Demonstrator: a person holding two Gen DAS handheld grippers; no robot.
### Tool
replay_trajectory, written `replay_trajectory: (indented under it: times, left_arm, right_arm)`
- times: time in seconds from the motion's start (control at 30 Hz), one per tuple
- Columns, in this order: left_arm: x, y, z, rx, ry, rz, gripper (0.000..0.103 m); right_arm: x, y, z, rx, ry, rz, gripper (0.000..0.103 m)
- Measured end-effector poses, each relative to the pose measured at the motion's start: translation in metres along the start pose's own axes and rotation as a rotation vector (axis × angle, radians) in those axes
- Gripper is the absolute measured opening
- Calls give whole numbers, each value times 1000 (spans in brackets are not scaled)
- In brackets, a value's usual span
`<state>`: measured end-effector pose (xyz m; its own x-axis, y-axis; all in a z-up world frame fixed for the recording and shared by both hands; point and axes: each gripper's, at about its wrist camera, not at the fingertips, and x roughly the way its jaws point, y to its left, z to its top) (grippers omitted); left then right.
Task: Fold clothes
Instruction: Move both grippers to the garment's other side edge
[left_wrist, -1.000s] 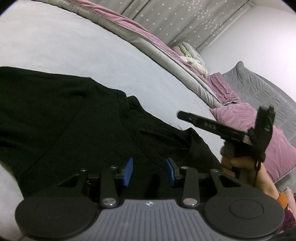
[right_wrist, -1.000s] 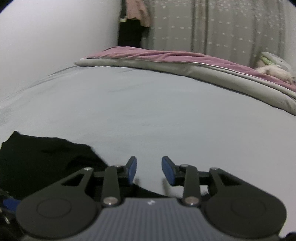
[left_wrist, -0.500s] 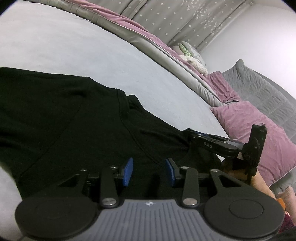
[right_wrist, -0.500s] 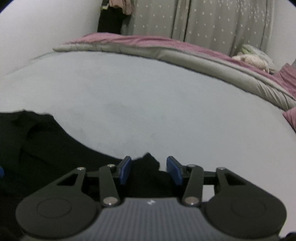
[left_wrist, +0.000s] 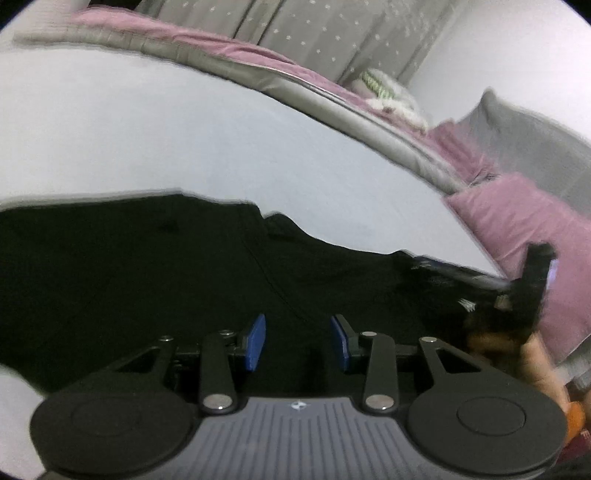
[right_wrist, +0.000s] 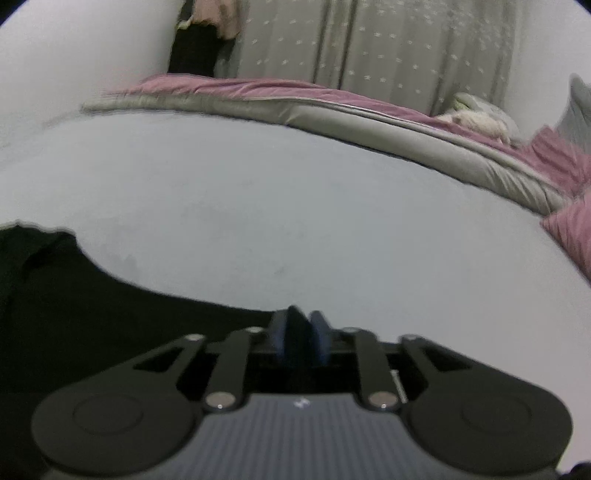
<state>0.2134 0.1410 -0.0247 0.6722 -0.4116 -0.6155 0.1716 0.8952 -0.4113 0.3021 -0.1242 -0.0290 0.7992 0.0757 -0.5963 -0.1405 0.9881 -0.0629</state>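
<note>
Right gripper (right_wrist: 298, 334) is pinched on the near edge of the black shirt (left_wrist: 147, 266), a tuck of cloth between its blue pads though the jaws are starting to part; likely a corner hold for a fold. Left gripper (left_wrist: 297, 341) hangs angled down over the shirt's middle, jaws apart, gripping nothing. The shirt lies flat on the grey sheet (right_wrist: 295, 206), the pink pillow (left_wrist: 517, 218) beyond it.

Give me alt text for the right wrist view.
The right gripper pinches a fold of the black shirt between its blue pads, low over a pale grey bed. A pink and grey quilt lies along the far edge, before starred curtains.
</note>
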Motion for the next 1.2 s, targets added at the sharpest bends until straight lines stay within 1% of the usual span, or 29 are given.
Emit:
replay_trajectory:
  times: [0.03,0.1,0.17,0.3,0.37,0.43,0.5,0.63,0.8,0.83,0.87,0.9,0.97,1.0,1.07,1.1,1.13,1.2]
  left_arm:
    - [0,-2,6,36,4,31,37]
    - [1,2,24,107,-8,97,37]
    - [4,9,43,175,-28,152,37]
    - [18,29,73,267,-58,231,37]
    - [27,39,83,267,-45,219,37]
    - [37,47,87,249,-26,170,37]
    - [44,49,88,255,-7,144,37]
    - [54,46,81,317,32,130,37]
    - [57,42,73,355,36,160,36]
    - [57,41,72,354,33,163,34]
    - [57,40,70,354,31,162,28]
    - [57,39,70,355,31,158,24]
    - [58,36,68,354,32,150,7]
    - [57,34,67,348,17,160,3]
    - [55,31,64,334,-12,179,2]
    - [53,30,63,325,-31,190,2]
    - [50,30,61,306,-72,207,2]
    - [41,33,59,255,-156,237,2]
  right_arm:
    - [-2,-8,0,37,-15,31,49]
    - [-10,-21,-1,101,-50,93,49]
    - [-19,-31,0,131,-83,141,49]
    - [-31,-47,4,139,-115,192,49]
    - [-33,-52,6,139,-125,198,46]
    - [-33,-54,5,132,-119,196,45]
    - [-31,-53,3,120,-102,190,42]
    - [-23,-52,0,92,-61,172,41]
    - [-18,-43,-4,62,-27,183,41]
    - [-17,-41,-5,54,-21,184,41]
    - [-15,-38,-7,42,-14,177,41]
    - [-14,-35,-8,29,-6,169,42]
    - [-12,-28,-9,4,-5,154,42]
    - [-12,-25,-10,-9,-5,146,40]
    - [-12,-23,-10,-12,-8,159,27]
    - [-13,-23,-10,-8,-10,172,12]
    - [-14,-21,-9,-7,-12,174,8]
    - [-16,-15,-8,-27,-29,114,7]
